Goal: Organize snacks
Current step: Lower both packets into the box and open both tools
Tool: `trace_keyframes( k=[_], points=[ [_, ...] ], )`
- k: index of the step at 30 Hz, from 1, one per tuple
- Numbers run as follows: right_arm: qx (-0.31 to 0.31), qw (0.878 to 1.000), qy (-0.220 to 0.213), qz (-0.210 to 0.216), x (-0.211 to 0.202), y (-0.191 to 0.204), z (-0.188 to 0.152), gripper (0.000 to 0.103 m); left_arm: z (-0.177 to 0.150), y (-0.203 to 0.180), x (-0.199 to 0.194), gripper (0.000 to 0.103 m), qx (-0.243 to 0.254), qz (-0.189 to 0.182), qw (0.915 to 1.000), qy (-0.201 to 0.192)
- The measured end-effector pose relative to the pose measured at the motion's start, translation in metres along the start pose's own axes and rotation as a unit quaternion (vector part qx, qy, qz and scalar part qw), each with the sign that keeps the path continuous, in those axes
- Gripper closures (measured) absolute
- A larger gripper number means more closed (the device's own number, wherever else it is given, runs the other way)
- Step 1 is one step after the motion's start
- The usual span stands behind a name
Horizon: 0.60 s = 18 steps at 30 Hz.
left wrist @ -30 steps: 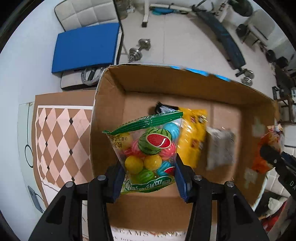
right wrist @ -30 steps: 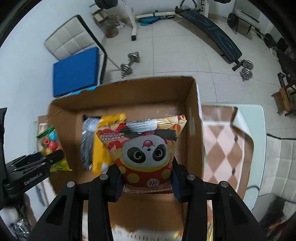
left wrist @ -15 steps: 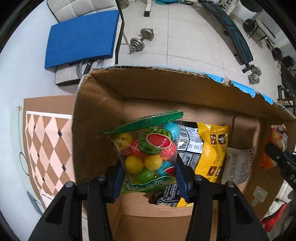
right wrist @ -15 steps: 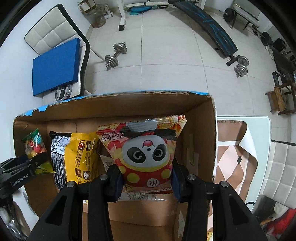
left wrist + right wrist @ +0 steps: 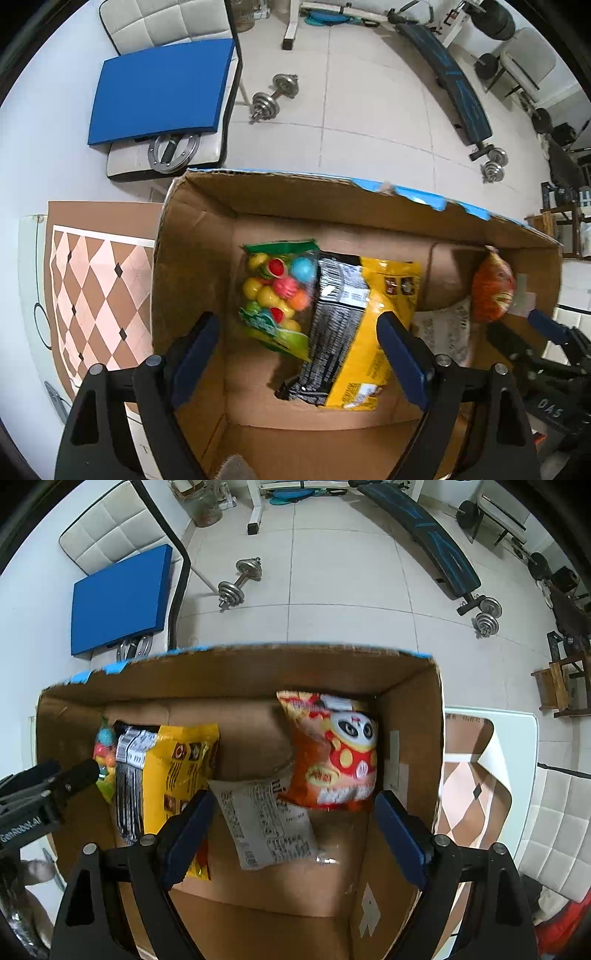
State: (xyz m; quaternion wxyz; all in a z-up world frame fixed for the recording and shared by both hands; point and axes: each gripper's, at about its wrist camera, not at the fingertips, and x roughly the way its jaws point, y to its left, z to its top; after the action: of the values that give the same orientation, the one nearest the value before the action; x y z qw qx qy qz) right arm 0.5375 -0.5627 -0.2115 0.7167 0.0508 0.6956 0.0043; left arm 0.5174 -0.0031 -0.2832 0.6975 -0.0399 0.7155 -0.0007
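Observation:
Both grippers point down into an open cardboard box point(image 5: 295, 199) point(image 5: 240, 672). My left gripper point(image 5: 297, 325) has its jaws opening, and the pads no longer touch anything. Below it, a clear bag of coloured fruit candies point(image 5: 275, 291) drops free, slightly blurred, beside a yellow and black snack bag point(image 5: 365, 332). My right gripper point(image 5: 294, 799) is also opening, its pads bare. The red panda snack bag point(image 5: 336, 753) lies loose against the box's right wall, partly on a white packet point(image 5: 266, 819). The left gripper's fingers point(image 5: 74, 775) show at the left edge.
The box stands on a table with a brown diamond-pattern cloth point(image 5: 96, 295) point(image 5: 469, 790). On the tiled floor beyond are a chair with a blue cushion point(image 5: 162, 88), a dumbbell point(image 5: 275, 96) and a weight bench point(image 5: 458, 92). A white padded seat point(image 5: 557, 830) is at right.
Both grippers went from shut to wide open. The candy bag and the panda bag left the pads and dropped deeper into the box. The right gripper sank toward the box.

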Motion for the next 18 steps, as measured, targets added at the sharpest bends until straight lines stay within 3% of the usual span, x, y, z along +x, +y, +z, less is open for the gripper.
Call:
trace_keyframes(
  k=[7, 18],
  points=[
    [-0.004, 1.000, -0.025, 0.018, -0.015, -0.001, -0.036, 0.011, -0.034, -0.003, -0.031, 0.016, -0.013, -0.008, 0.9976, -0.068],
    [-0.008, 0.993, -0.120, 0.005, -0.058, -0.001, -0.125, 0.007, -0.118, -0.006, -0.073, 0.016, -0.009, -0.006, 0.9860, -0.166]
  ],
)
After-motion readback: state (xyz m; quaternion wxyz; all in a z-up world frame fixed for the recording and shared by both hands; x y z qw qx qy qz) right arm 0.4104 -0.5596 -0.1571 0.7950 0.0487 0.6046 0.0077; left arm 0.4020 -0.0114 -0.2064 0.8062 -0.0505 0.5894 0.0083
